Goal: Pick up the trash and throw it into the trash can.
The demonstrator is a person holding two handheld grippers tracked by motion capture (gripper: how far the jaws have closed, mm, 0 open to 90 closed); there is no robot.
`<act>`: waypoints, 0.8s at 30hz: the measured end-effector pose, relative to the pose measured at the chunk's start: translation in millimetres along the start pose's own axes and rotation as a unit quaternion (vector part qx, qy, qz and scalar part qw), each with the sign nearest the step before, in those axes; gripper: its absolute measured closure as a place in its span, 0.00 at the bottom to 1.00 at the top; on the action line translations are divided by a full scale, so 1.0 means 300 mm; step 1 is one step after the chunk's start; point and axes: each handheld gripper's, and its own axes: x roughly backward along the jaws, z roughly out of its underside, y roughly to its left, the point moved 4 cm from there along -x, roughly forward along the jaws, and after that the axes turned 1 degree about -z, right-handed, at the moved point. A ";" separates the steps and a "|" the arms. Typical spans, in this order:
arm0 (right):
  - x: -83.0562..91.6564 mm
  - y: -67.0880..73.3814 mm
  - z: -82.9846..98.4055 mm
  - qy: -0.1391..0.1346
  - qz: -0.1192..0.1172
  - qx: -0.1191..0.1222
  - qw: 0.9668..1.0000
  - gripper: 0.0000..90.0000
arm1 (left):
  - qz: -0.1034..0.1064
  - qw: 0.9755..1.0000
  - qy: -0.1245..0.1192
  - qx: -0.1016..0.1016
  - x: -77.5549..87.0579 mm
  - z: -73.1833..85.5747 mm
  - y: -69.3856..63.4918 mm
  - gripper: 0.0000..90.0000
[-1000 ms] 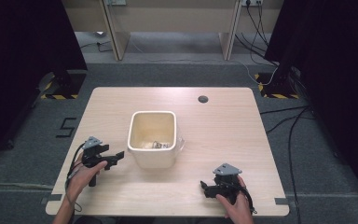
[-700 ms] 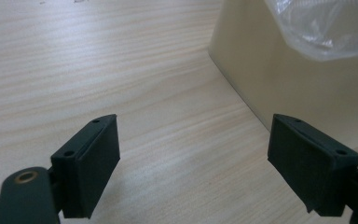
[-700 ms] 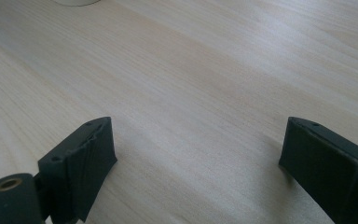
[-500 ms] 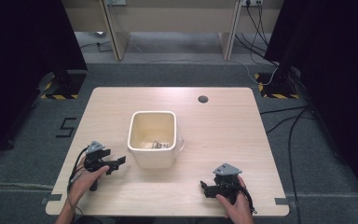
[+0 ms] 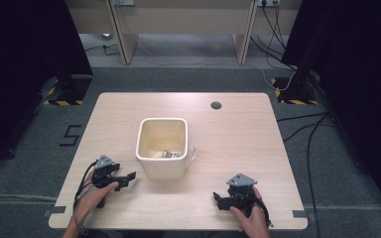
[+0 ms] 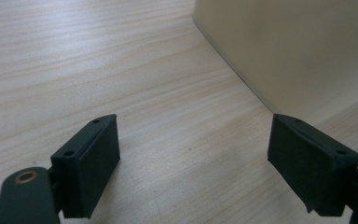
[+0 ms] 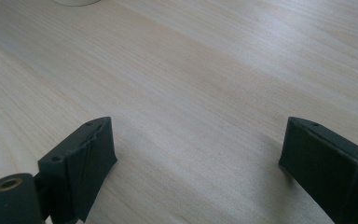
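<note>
Small items lie inside cream bin (image 5: 161, 147) — both grippers, left gripper (image 5: 125, 178) and right gripper (image 5: 217, 200), released, empty, resting on table (image 5: 258, 144); work looks finished.

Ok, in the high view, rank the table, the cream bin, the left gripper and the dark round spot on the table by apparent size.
1. table
2. cream bin
3. left gripper, much smaller than the bin
4. dark round spot, smallest
</note>
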 end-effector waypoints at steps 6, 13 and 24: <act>0.000 0.000 0.000 0.000 0.000 0.000 1.000 0.11 | -0.001 1.000 0.008 -0.013 0.006 0.010 -0.014 0.18; 0.000 0.000 0.000 0.000 0.000 0.000 1.000 0.11 | -0.002 1.000 0.013 -0.025 0.011 0.018 -0.029 0.17; 0.000 0.000 0.000 0.000 0.000 0.000 1.000 0.11 | -0.009 0.998 0.022 -0.051 0.025 0.039 -0.060 0.17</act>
